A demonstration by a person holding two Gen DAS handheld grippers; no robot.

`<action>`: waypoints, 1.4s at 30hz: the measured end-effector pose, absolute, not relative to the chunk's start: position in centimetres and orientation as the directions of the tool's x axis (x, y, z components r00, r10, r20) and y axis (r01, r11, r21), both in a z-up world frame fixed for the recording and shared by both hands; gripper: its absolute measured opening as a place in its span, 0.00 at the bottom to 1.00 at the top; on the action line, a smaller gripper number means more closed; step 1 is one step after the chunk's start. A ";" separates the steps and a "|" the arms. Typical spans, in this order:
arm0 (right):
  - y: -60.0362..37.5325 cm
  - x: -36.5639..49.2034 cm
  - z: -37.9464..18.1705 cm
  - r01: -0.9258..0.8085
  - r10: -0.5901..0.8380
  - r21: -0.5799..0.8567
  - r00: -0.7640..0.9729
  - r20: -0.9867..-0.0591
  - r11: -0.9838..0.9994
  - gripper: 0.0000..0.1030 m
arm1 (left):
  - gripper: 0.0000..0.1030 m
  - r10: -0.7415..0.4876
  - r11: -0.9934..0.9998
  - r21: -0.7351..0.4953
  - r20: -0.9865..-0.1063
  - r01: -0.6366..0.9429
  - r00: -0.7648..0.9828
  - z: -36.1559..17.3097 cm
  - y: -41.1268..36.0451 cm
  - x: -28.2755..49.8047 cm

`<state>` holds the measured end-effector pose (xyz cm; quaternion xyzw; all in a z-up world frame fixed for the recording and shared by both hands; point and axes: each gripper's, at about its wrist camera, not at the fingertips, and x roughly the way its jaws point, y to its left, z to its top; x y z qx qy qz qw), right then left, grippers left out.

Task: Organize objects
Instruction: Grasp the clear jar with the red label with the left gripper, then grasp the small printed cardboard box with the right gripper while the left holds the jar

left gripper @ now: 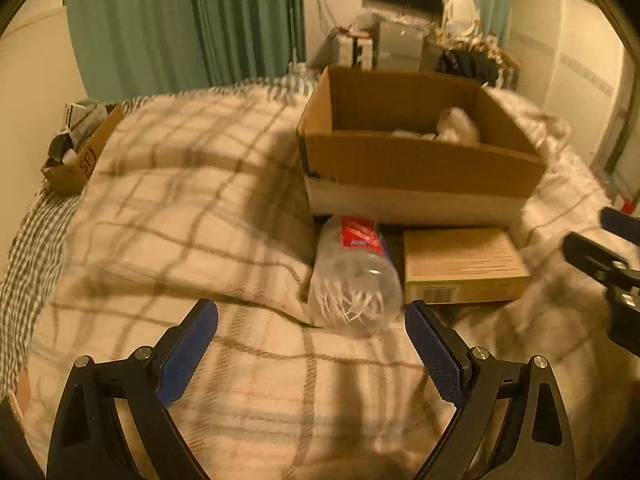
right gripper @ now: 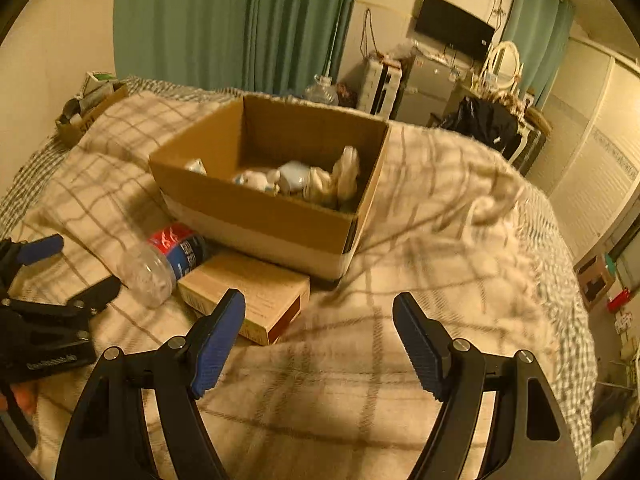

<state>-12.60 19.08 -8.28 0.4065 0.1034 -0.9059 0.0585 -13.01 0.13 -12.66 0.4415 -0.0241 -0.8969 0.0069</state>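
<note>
A clear plastic bottle (left gripper: pixel 354 276) with a red and blue label lies on its side on the plaid blanket, its base toward my open, empty left gripper (left gripper: pixel 312 312). A flat brown box (left gripper: pixel 460 266) lies right of the bottle. Behind both stands an open cardboard box (left gripper: pixel 416 160) holding several crumpled white items (right gripper: pixel 296 178). My right gripper (right gripper: pixel 318 304) is open and empty above the blanket, just right of the flat brown box (right gripper: pixel 248 292). The bottle (right gripper: pixel 160 264), the cardboard box (right gripper: pixel 264 208) and the left gripper (right gripper: pixel 68 270) also show in the right wrist view.
The plaid blanket (left gripper: pixel 180 208) covers a bed. A small cardboard box of clutter (left gripper: pixel 76 148) sits at the far left edge. Green curtains (left gripper: pixel 180 20), a TV (right gripper: pixel 452 26), a mirror and cluttered furniture stand behind the bed. The right gripper's fingers (left gripper: pixel 600 256) show at the right.
</note>
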 end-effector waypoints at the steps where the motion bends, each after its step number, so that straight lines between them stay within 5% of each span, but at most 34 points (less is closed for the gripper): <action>1: 19.1 -12.7 -8.4 0.192 -0.030 -0.131 -0.661 -0.750 -0.973 0.74 | 0.94 -0.038 -0.998 0.056 -0.798 -0.012 -0.602 -13.0 0.3 -13.3; 11: 20.2 -13.1 -9.3 0.174 -0.065 -0.061 -0.636 -0.769 -0.983 0.74 | 0.89 -0.080 -0.991 0.125 -0.844 -0.050 -0.531 -16.2 2.5 -17.2; 15: 19.6 -13.1 -9.2 0.191 -0.060 -0.081 -0.634 -0.771 -0.978 0.74 | 0.63 -0.046 -0.988 0.115 -0.853 -0.101 -0.520 -16.6 3.4 -17.8; 26: 15.3 -12.8 -10.0 0.335 -0.009 -0.257 -0.624 -0.782 -0.907 0.74 | 0.63 -0.024 -0.998 0.051 -0.790 -0.027 -0.613 -12.2 -0.1 -12.3; 33: 9.5 -14.0 -14.4 0.504 0.130 -0.509 -0.610 -0.781 -0.698 0.74 | 0.63 -0.060 -0.998 0.060 -0.755 0.021 -0.653 -11.0 -2.8 -11.9; 42: 6.9 -16.3 -19.3 0.560 0.239 -0.619 -0.605 -0.760 -0.551 0.72 | 0.63 -0.048 -0.999 0.028 -0.765 0.042 -0.643 -11.8 -4.0 -12.6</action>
